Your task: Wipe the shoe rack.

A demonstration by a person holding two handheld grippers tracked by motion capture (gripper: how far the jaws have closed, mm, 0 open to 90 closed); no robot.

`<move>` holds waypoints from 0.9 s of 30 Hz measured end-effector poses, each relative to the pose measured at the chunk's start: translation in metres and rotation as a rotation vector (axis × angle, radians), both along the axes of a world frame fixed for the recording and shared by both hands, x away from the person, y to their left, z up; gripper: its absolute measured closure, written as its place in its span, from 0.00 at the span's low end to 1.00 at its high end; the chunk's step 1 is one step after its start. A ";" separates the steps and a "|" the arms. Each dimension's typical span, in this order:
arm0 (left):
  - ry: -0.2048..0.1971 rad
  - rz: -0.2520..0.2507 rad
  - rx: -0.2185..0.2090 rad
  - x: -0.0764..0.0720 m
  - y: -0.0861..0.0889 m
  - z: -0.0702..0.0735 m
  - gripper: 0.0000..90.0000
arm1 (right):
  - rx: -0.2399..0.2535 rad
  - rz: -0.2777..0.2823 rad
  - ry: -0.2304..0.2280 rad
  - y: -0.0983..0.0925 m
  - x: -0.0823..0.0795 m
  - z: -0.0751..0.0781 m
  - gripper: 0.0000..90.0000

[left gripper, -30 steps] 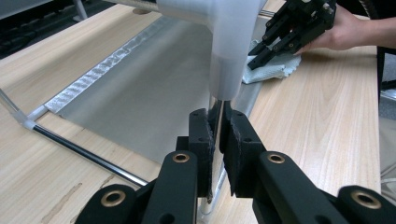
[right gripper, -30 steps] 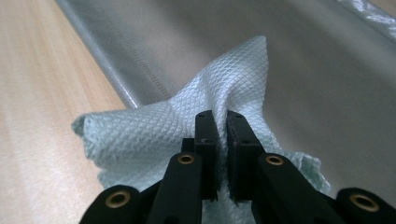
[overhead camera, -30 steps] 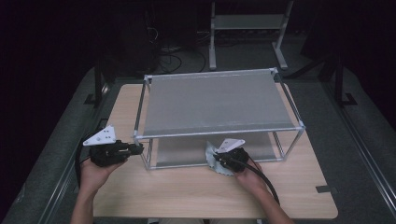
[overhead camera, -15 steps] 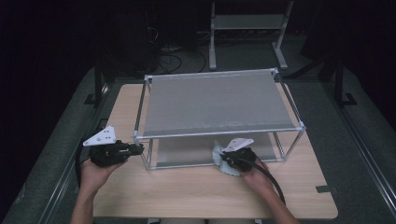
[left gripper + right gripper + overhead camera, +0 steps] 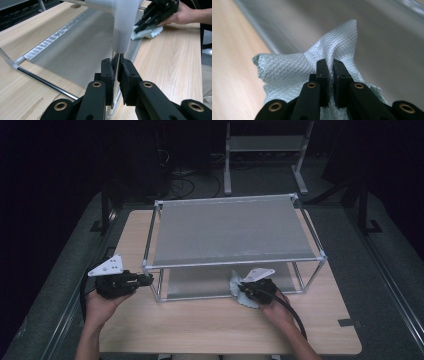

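High view: left gripper [image 5: 146,279] clamps the rack [image 5: 230,227]'s front-left post; right gripper [image 5: 241,290] pinches a cloth [image 5: 240,292] at the lower shelf's front edge.

Left gripper view: jaws squeeze the thin post [image 5: 116,60]; the right gripper [image 5: 140,25] lies far ahead.

Right gripper view: the cloth's diamond weave [image 5: 294,72] bunches around the jaws, lower shelf [image 5: 374,37] beyond.

Left hand-held gripper [image 5: 146,279] at rack post [image 5: 159,285]; right hand-held gripper [image 5: 242,289] on cloth [image 5: 239,292].

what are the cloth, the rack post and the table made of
Cloth: pale woven wipe, probably microfibre, with a diamond-textured surface and soft folds. Rack post: thin shiny metal, seemingly chrome, under a white plastic-looking corner joint. Table: light wood-grain top, likely laminate.
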State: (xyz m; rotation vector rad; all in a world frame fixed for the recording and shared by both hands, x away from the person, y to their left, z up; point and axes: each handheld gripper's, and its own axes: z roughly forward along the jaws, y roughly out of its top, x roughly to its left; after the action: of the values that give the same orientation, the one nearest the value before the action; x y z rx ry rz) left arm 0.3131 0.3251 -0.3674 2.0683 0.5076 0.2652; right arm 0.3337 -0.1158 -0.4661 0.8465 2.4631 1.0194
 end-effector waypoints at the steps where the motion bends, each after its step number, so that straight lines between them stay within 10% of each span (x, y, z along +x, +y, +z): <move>1: -0.002 -0.001 -0.001 0.000 -0.001 0.000 0.91 | 0.010 -0.019 0.010 -0.005 0.001 0.000 0.93; 7: -0.001 0.014 0.002 -0.001 0.002 0.000 0.91 | 0.004 0.019 0.008 0.022 -0.002 0.000 0.93; 14: -0.003 0.006 0.000 -0.001 0.000 0.000 0.91 | 0.018 -0.064 0.013 -0.020 -0.002 -0.001 0.93; 21: 0.001 0.013 0.006 -0.001 0.003 0.001 0.91 | 0.002 0.027 -0.019 0.018 -0.004 0.000 0.93; 27: -0.001 0.007 0.001 0.000 0.000 0.000 0.91 | -0.009 -0.038 0.006 -0.010 -0.006 0.001 0.93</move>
State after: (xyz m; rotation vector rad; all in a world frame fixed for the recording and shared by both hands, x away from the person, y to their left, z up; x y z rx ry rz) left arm 0.3131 0.3248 -0.3672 2.0681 0.5140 0.2702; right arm 0.3274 -0.1261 -0.4648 0.8914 2.4446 0.9928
